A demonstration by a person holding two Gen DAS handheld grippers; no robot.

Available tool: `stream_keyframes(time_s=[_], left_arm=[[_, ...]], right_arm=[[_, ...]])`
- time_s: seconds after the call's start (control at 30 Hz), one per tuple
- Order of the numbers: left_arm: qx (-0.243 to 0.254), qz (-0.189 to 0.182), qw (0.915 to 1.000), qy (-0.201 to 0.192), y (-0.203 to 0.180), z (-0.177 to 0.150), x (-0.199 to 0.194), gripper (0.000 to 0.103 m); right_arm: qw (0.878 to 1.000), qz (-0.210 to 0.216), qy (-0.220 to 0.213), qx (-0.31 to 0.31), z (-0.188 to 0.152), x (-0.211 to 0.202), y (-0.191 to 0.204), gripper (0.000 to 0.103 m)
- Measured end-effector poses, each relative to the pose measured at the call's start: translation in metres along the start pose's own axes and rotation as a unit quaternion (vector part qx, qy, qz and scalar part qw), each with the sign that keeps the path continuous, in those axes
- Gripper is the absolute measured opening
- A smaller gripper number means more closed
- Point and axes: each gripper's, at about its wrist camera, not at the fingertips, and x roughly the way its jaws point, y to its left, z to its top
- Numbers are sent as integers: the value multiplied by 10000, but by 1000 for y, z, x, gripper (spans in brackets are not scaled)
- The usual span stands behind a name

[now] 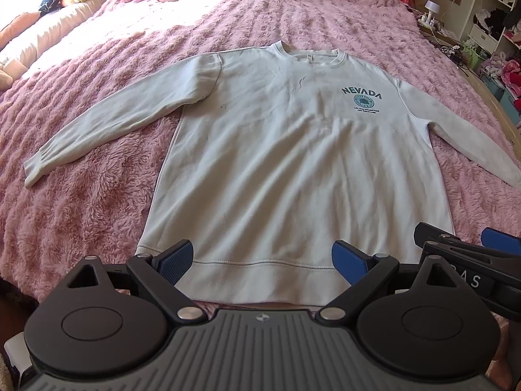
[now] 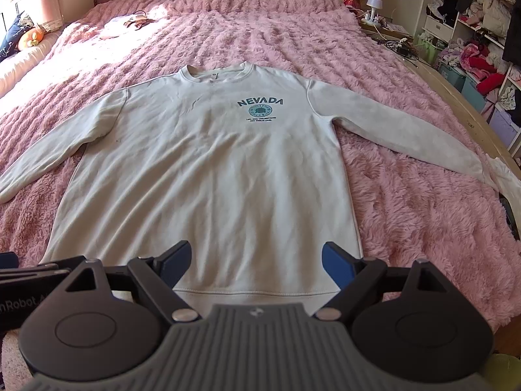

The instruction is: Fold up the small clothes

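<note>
A white sweatshirt (image 1: pixel 293 169) lies flat on the pink blanket (image 1: pixel 97 195); left gripper (image 1: pixel 262 262) and right gripper (image 2: pixel 257 262) hover spread apart over its hem, with shelves (image 2: pixel 472 16) of clothes beyond.

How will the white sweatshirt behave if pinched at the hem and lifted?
Probably floppy: the sweatshirt lies flat with soft wrinkles, so it should drape. The spread sleeves will likely trail. The fluffy pink blanket may grip it, so dragging could bunch it.

The sweatshirt (image 2: pixel 208 169) chest reads "NEVADA"; the left claw (image 2: pixel 19 303) body shows "nRobot".
</note>
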Motion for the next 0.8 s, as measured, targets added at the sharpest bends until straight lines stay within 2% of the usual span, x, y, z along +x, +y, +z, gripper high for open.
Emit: stream_keyframes(time_s=[0.8], left_arm=[[-116, 0, 9999, 108, 3, 0, 3, 103]], right_arm=[[10000, 1, 20, -42, 0, 1, -1, 83]])
